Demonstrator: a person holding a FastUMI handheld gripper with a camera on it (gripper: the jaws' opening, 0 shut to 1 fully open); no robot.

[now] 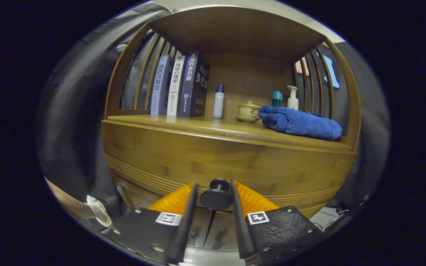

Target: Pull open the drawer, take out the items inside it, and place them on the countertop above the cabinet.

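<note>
We frame the drawer knob at lower centre.

Our gripper [215,195] brackets the round knob [216,196], its fingers narrowly apart and seemingly not yet pressing; the knob looks rigid and smooth, so we'd pinch its stem. Above, left to right: books [179,85], bottle [218,101], lidded cup [248,111], soft blue towel [301,123] on the countertop [198,127].

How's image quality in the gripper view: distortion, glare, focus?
Gripper view: strong fisheye bowing, the drawer front and countertop edge curve heavily. Dim, warm lighting, with shadow under the shelf top. Faint reflections of the books on the countertop. The knob sits between the open gripper fingers, slightly soft; the blue towel and bottles are reasonably sharp.
</note>
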